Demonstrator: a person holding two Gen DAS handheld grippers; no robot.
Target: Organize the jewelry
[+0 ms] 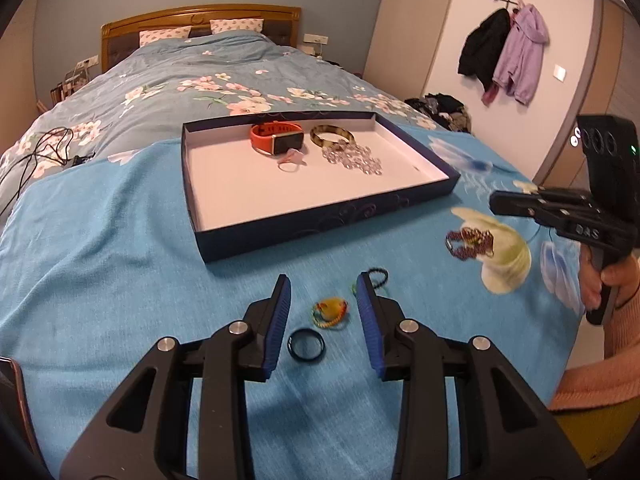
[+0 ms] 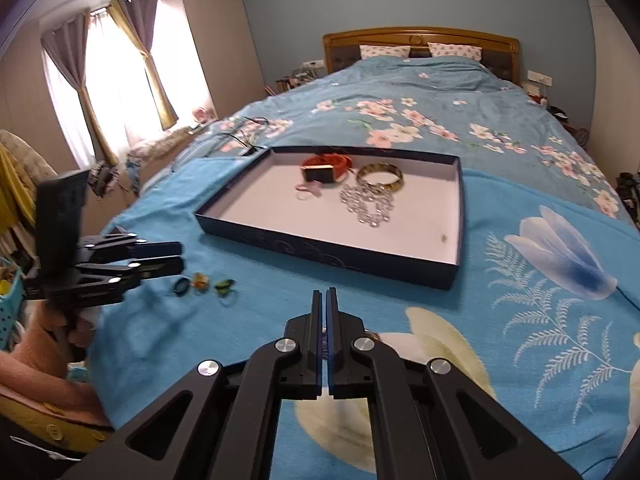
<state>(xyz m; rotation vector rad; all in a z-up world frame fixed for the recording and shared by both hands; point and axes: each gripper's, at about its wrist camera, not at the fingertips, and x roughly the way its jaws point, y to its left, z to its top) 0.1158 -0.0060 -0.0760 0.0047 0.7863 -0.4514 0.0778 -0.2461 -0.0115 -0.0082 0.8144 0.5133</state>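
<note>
The left claw (image 1: 324, 284) is hovering partly open over the bed (image 1: 100, 248), gripping nothing — a yellow ring (image 1: 330, 311) and a black ring (image 1: 307, 344) are lying between its fingers on the blanket. The right claw (image 2: 324, 294) is sitting fully closed, with nothing visibly held. A beaded bracelet (image 1: 470, 243) is resting near it. The box (image 1: 320, 216) is holding 1 watch (image 1: 276, 139), a bangle (image 1: 332, 136) and a necklace (image 1: 354, 158).

Left gripper (image 1: 323, 286): black frame, blue ribbed pads, jaws parted, angled downward.
Right gripper (image 2: 324, 300): black, jaws pressed together, angled downward.
</note>
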